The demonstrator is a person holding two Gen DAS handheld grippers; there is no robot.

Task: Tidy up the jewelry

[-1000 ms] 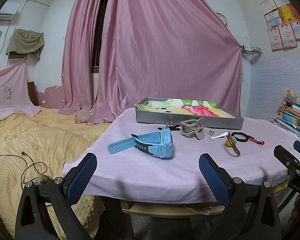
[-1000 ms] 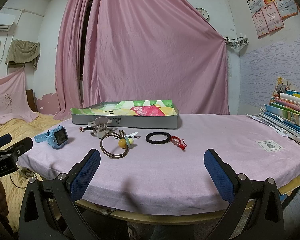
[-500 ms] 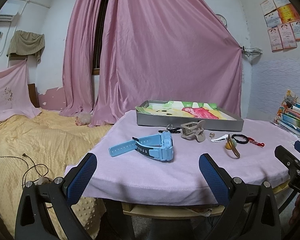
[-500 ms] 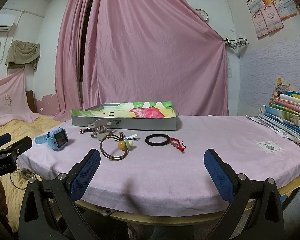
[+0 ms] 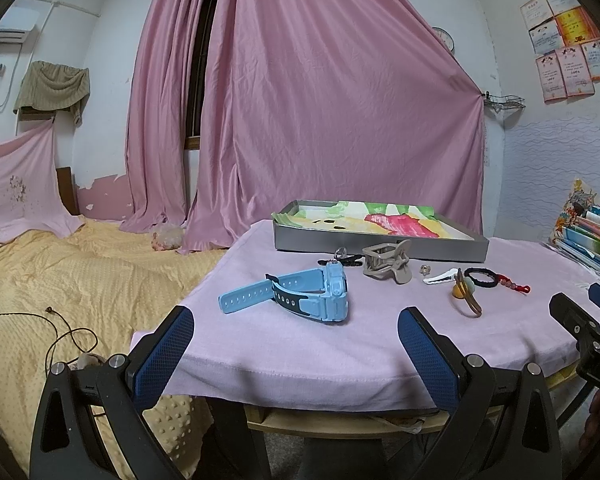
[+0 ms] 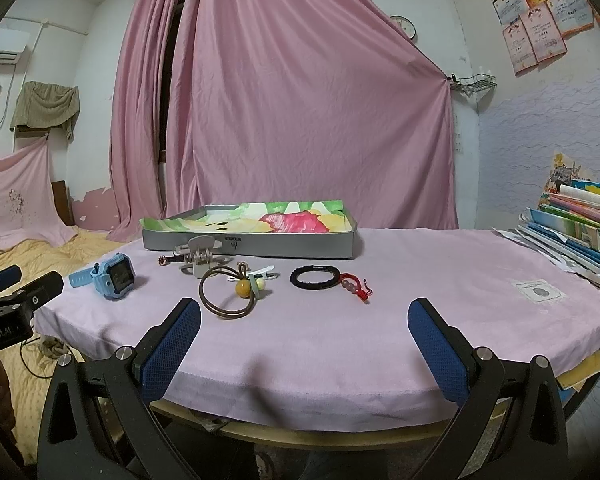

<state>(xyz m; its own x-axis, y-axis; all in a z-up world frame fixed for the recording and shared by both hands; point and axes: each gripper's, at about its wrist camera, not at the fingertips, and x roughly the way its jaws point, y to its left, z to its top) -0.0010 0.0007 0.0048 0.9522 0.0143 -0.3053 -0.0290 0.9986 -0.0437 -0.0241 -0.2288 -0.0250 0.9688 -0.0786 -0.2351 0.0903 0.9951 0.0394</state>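
White letters "DAS" show on the black body of the right gripper (image 5: 598, 364), cut off by the picture's edge. The black body of the left gripper (image 6: 4, 330) reads "enRobot.AI". Print on the pink and yellow wall certificates (image 6: 540, 8) is too small to read.

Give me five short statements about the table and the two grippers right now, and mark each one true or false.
1. The light blue plastic wristwatch lies on the pink tablecloth, outside the tray. True.
2. The left gripper is shut on the watch. False: its jaws are wide apart and empty, short of the table edge.
3. The shallow grey metal tray with a colourful paper lining already holds the black braided bracelet. False: the bracelet lies on the cloth in front of the tray.
4. The brown cord hair tie with a yellow bead lies on the cloth between the watch and the black bracelet. True.
5. The right gripper holds the beige plastic claw hair clip. False: it is open and empty; the clip sits by the tray.
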